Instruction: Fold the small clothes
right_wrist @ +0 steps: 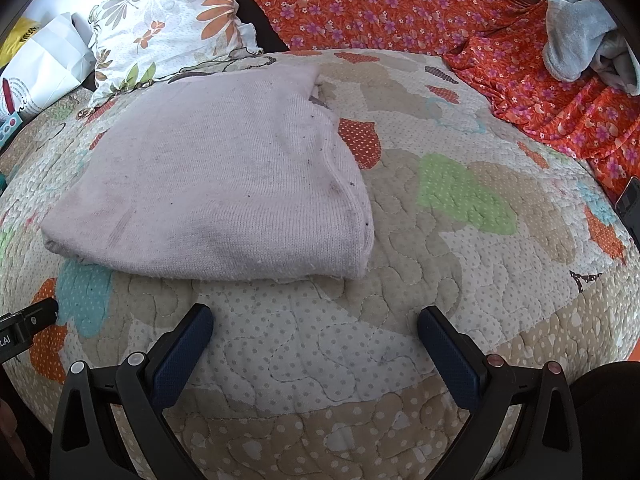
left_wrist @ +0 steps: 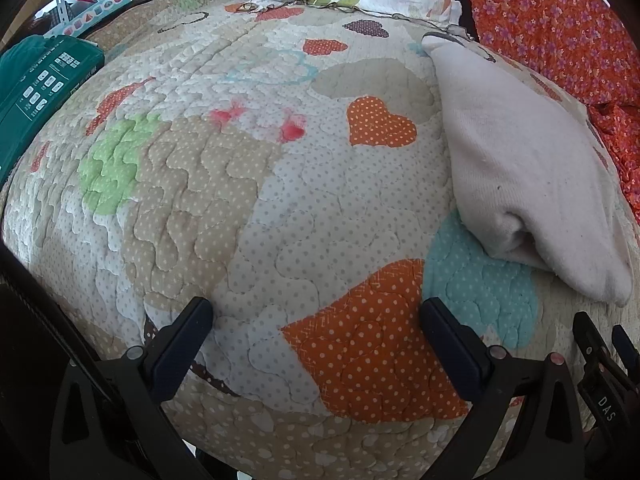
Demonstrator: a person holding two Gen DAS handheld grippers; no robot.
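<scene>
A pale pink, knitted, folded small garment [right_wrist: 216, 176] lay on a quilted patchwork bedspread [right_wrist: 440, 280] with hearts and polka dots. Both tools, the left tool [left_wrist: 316, 320] and the right tool [right_wrist: 315, 326], hovered near it with jaws spread wide, holding nothing. The garment's long axis ran from its near folded edge toward the floral pillow [right_wrist: 168, 20]. Judged risk: a pinch catching only the top layer would likely pull the fold apart.

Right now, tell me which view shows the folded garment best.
The right wrist view: the garment lies whole and centred on the quilt. The left wrist view shows it only obliquely at the right edge.
</scene>
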